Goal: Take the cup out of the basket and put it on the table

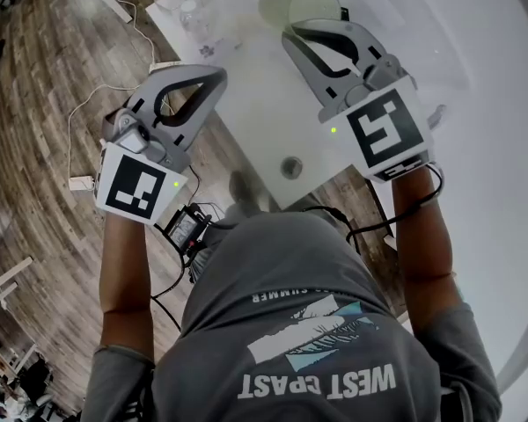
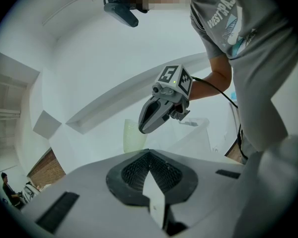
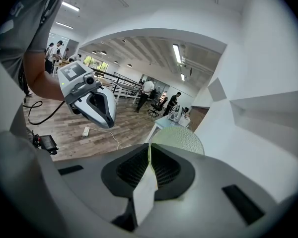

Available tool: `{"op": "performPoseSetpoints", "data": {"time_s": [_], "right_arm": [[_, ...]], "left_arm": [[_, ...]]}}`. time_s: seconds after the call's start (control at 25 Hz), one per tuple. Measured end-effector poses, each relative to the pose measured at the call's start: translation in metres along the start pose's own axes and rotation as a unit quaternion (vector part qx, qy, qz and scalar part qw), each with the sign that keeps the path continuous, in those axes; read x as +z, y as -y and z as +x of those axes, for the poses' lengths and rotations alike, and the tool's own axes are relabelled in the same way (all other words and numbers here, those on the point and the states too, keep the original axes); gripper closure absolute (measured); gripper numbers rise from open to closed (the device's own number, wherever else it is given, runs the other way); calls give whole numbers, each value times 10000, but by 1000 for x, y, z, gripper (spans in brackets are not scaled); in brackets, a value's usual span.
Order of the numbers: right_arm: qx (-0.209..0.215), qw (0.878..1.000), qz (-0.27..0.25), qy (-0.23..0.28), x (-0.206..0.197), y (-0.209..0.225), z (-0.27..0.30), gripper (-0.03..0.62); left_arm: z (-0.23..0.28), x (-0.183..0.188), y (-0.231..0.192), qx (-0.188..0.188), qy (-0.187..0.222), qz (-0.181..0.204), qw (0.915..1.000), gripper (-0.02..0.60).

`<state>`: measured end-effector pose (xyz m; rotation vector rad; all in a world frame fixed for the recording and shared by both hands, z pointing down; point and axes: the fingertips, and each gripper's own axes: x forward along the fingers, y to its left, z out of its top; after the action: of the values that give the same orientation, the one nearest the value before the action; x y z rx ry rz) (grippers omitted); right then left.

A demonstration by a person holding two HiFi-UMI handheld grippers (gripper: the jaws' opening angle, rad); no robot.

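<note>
- closest under the head camera, a grey shirt (image 1: 317, 359) reads "west coast" in white.
- left gripper (image 1: 216, 76), at the white table's (image 1: 264, 121) left edge: jaws pressed together, nothing between them.
- right gripper (image 1: 293, 32), further out over the table: jaws pinching the rim of the pale green cup (image 1: 306, 5), which is well apart from the left gripper.

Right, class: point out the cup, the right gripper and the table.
cup (image 1: 301, 5), head view, its pale green wall.
right gripper (image 1: 290, 32), head view, the tips of its fingers.
table (image 1: 257, 121), head view, bare white top.
</note>
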<state>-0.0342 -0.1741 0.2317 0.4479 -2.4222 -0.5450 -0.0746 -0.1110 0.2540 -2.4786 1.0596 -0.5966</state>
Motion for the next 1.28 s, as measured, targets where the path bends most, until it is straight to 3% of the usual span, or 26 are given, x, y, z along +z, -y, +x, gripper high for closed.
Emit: {"op": "performPoseSetpoints", "data": {"time_s": [1.28], "right_arm": [[952, 9947, 184, -342, -39, -93, 75, 565]], "left_arm": [[-44, -30, 15, 408, -253, -321, 9983, 572]]}}
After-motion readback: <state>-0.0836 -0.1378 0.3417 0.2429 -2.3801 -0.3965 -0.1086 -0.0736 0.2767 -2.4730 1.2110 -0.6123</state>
